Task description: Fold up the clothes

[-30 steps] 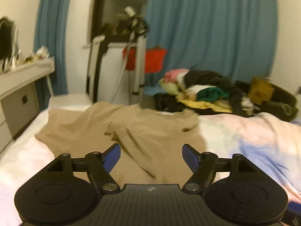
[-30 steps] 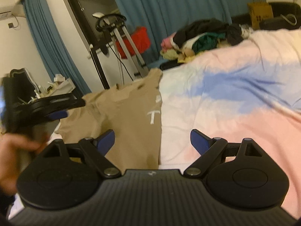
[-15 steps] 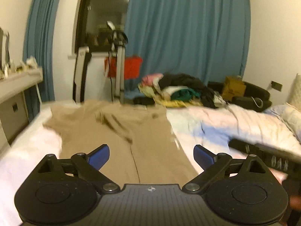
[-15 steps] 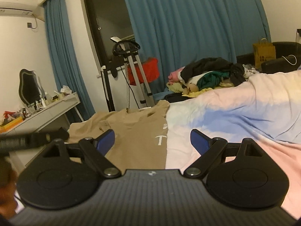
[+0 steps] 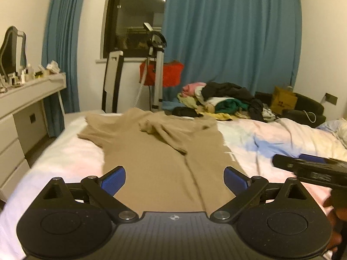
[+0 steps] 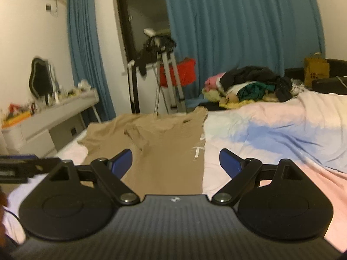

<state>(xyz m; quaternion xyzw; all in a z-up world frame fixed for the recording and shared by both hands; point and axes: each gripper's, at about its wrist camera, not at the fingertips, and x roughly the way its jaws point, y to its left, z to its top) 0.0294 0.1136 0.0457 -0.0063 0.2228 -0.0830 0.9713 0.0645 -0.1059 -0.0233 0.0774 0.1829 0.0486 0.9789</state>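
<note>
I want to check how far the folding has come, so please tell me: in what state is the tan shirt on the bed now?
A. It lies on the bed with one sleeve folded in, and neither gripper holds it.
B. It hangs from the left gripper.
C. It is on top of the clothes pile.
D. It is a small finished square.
A: the tan shirt lies spread on the bed with one sleeve turned onto its body, and the left gripper and right gripper are both open and empty above it.

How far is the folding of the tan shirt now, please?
Partly done: the tan shirt lies on the bed with one side folded over. Both the left gripper and right gripper are open and empty. The other side and the clothes pile remain.
</note>
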